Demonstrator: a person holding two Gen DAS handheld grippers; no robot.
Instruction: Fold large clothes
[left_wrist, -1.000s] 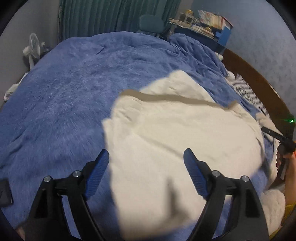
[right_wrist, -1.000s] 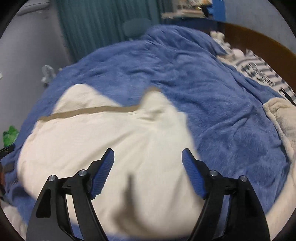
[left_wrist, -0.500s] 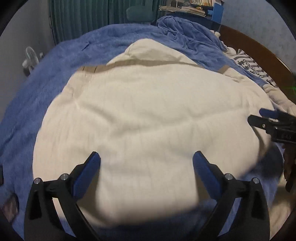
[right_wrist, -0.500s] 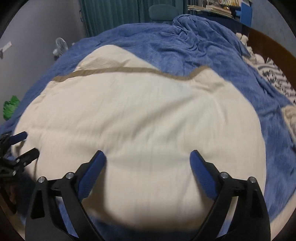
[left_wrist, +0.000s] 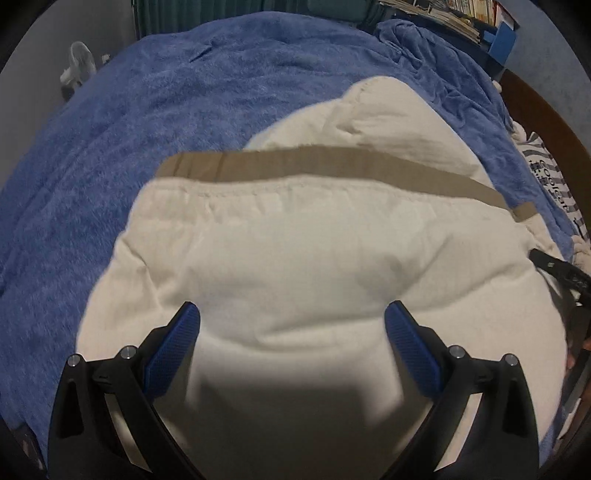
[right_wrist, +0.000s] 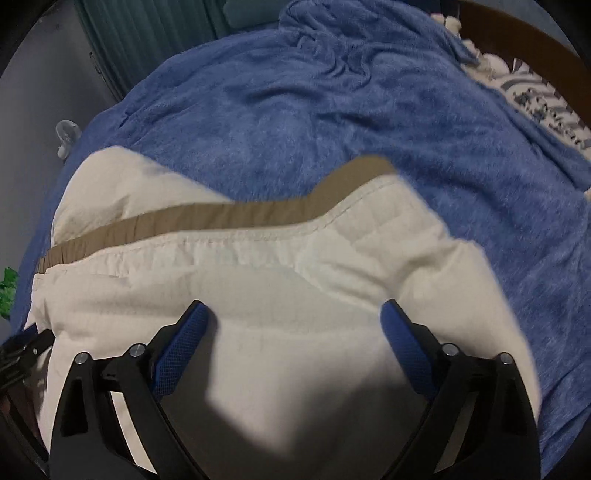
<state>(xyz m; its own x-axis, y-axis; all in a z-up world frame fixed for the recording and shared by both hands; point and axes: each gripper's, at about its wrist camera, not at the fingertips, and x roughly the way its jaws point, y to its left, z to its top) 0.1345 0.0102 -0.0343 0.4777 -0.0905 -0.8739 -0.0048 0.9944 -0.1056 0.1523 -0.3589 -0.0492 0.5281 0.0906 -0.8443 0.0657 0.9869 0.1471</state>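
A large cream garment (left_wrist: 303, 240) with a tan band (left_wrist: 295, 166) across it lies spread on a blue blanket (left_wrist: 147, 122) on a bed. My left gripper (left_wrist: 291, 306) hovers open over the garment's near part, and no cloth is between its blue pads (left_wrist: 173, 350). My right gripper (right_wrist: 294, 304) is open the same way over the cream garment (right_wrist: 258, 280), with the tan band (right_wrist: 207, 218) beyond it. The right gripper shows at the right edge of the left wrist view, and the left gripper (right_wrist: 22, 347) at the left edge of the right wrist view.
A wooden bed frame (left_wrist: 535, 107) and a striped cloth (left_wrist: 550, 177) lie to the right. A small fan (left_wrist: 79, 66) stands left of the bed. Shelves with books (left_wrist: 443, 14) and a green curtain are at the back. Bunched blanket folds (right_wrist: 332, 48) lie far right.
Both grippers' jaws have spread wider than a second ago. Both views have dropped closer to the garment, and the tan band now sits nearer the fingertips.
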